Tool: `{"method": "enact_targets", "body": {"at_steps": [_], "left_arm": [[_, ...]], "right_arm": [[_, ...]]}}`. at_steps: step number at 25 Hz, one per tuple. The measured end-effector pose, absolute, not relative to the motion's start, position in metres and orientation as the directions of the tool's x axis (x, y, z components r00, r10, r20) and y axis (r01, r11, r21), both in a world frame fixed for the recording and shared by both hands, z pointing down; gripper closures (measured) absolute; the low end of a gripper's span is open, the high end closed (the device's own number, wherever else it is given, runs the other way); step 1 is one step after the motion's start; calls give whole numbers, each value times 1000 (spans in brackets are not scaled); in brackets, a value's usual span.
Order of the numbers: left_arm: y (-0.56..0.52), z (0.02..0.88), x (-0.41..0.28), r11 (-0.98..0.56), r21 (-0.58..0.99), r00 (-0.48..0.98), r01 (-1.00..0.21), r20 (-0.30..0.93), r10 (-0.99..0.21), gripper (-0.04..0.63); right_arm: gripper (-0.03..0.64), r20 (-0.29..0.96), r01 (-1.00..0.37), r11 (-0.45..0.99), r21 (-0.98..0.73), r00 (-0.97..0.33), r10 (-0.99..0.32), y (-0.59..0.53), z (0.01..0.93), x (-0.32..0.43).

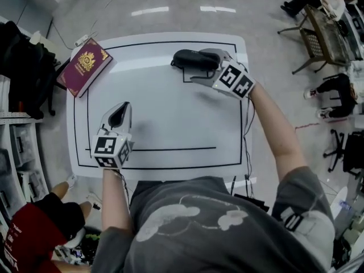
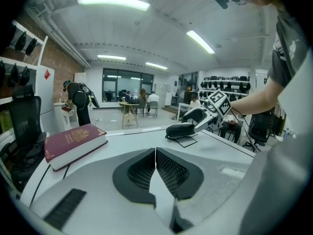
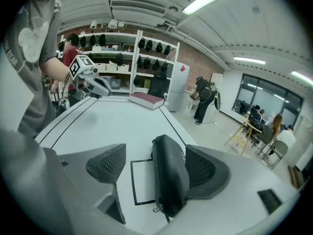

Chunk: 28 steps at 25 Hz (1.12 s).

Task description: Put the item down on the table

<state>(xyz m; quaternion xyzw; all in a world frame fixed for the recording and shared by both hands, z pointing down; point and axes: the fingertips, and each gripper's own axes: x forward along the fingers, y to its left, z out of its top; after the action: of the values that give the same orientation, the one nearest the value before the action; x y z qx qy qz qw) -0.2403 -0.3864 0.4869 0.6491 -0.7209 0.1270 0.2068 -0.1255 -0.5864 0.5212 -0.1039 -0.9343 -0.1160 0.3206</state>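
Through the head view I had the black case (image 1: 190, 58) near the top of the frame, right of centre, lying on the white table (image 1: 170, 118) with the right gripper (image 1: 199, 67) reaching in to it from the right; it looked to me already set down, its underside flat on the surface. In the right gripper view the case (image 3: 168, 175) sat between the 2 jaws of the right gripper (image 3: 152, 166), which stood wide apart; the left-hand pad (image 3: 105, 164) was well clear of it, with bare table and part of a small outlined square (image 3: 142, 180) showing in the gap; the case leaned against or just beside the right-hand pad, and I could not tell which; I saw no squeeze on it.

The relation I cared about was this: the long axis of the case ran straight away from the camera, in line with the jaws, and the case lay off-centre toward the right of that frame; I judged that a straight pull back along that axis would clear it, while any sideways drift to the right could drag it.

The left gripper (image 1: 119, 114) rested at the lower left of the head view, well apart from the case; its jaws (image 2: 155, 168) were together on nothing. A maroon book (image 1: 85, 66) lay at the upper left corner.
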Motion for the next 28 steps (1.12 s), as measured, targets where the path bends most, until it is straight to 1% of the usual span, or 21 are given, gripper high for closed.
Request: {"method": "enact_targets", "body": {"at_steps": [4, 9, 14, 19, 23, 28], "left_arm": [[-376, 471, -243, 80, 86, -36, -993, 428, -903, 589], [-358, 450, -246, 31, 82, 3, -996, 393, -920, 589], [-344, 436, -246, -35, 68, 56, -997, 353, -934, 589], [-325, 421, -243, -91, 72, 108, -993, 297, -949, 589], [-301, 418, -243, -135, 67, 149, -989, 282, -948, 589], [-263, 423, -247, -191, 79, 205, -978, 271, -940, 589]], "right_arm": [[246, 591, 165, 973, 159, -805, 40, -574, 497, -122], [281, 531, 58, 986, 157, -846, -35, -545, 469, -119], [348, 481, -33, 988, 148, -871, -101, -511, 448, -119], [356, 446, -101, 987, 125, -883, -147, -469, 437, -120], [421, 407, -181, 978, 103, -890, -207, -436, 432, -120], [528, 344, -317, 947, 49, -885, -314, -393, 428, -116]]}}
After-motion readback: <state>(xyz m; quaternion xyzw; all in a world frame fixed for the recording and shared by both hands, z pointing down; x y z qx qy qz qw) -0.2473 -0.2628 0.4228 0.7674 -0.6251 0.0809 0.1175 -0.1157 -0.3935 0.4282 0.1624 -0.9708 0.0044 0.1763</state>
